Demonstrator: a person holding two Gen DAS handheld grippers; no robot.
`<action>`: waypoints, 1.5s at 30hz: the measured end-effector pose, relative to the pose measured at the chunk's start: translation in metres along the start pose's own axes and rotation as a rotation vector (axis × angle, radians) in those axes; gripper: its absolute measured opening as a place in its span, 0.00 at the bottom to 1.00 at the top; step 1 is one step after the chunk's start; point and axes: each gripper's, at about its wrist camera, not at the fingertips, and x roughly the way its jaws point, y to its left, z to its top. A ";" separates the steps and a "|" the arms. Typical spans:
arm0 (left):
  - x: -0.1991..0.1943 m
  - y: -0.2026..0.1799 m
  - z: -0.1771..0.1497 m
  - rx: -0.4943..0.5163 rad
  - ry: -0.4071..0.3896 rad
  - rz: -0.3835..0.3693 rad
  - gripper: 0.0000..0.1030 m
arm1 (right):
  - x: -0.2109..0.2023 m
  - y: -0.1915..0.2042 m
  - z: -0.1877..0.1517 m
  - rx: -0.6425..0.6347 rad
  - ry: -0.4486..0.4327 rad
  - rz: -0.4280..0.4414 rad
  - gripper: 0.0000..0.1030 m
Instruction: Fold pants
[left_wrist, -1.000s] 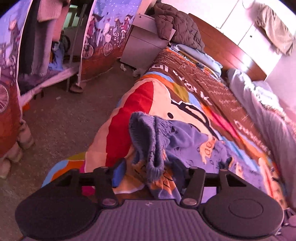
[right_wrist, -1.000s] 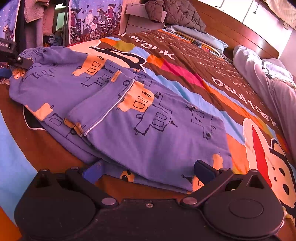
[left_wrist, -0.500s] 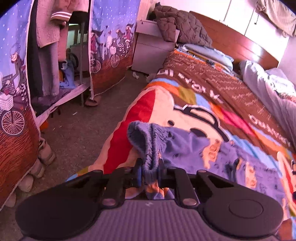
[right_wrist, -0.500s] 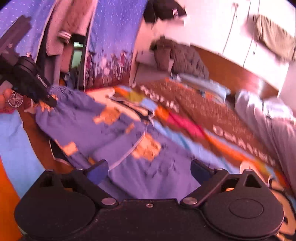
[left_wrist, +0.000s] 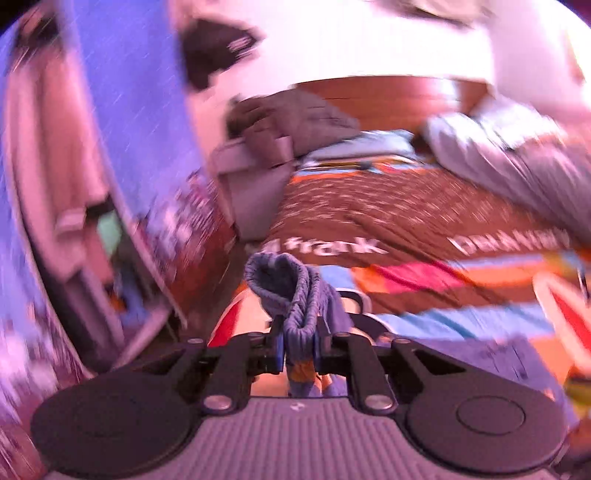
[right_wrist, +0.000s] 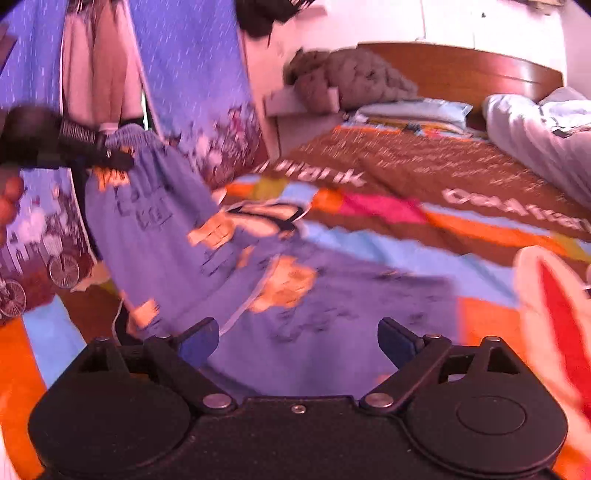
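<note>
- The pants (right_wrist: 229, 266), purple with orange and dark printed shapes, fill the lower middle of the right wrist view; most of the cloth lies on the bedspread (right_wrist: 424, 236), while its left part rises steeply to the upper left of the frame.
- The gathered waistband (left_wrist: 291, 291) shows at the centre of the left wrist view, bunched into a ribbed fold that stands just above the pads.
- The left gripper (left_wrist: 298, 350) is clenched on that waistband: its two blue pads press the fold from either side, and more purple cloth hangs below them.
- In the right wrist view the same gripper (right_wrist: 92, 153) appears as a dark bar at the upper left, with the pants' top edge caught at its tip.
- The right gripper (right_wrist: 297, 341) sits low in its own frame with its pads standing wide and easing inward; the cloth lies beyond and below them, and neither pad presses on it.
- The bedspread is brightly coloured, with a brown band bearing white lettering across the middle of both views.
- A wooden headboard (right_wrist: 461, 70) runs along the upper right, with a pale crumpled quilt (right_wrist: 535, 136) below it at the right edge.
- A brown padded garment (right_wrist: 351, 81) lies on a pale cabinet (right_wrist: 295, 114) at upper centre.
- A blue printed curtain (right_wrist: 192, 74) hangs in the upper left; the left wrist view is heavily blurred.
</note>
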 end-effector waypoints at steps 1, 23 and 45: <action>-0.003 -0.020 0.004 0.057 -0.009 -0.004 0.15 | -0.009 -0.015 0.003 0.000 -0.017 0.002 0.93; -0.008 -0.247 -0.062 0.384 0.099 -0.266 0.71 | -0.030 -0.260 -0.030 0.637 0.046 0.041 0.94; 0.027 -0.076 -0.112 -0.304 0.411 0.067 1.00 | 0.001 -0.157 -0.026 0.477 0.150 -0.055 0.99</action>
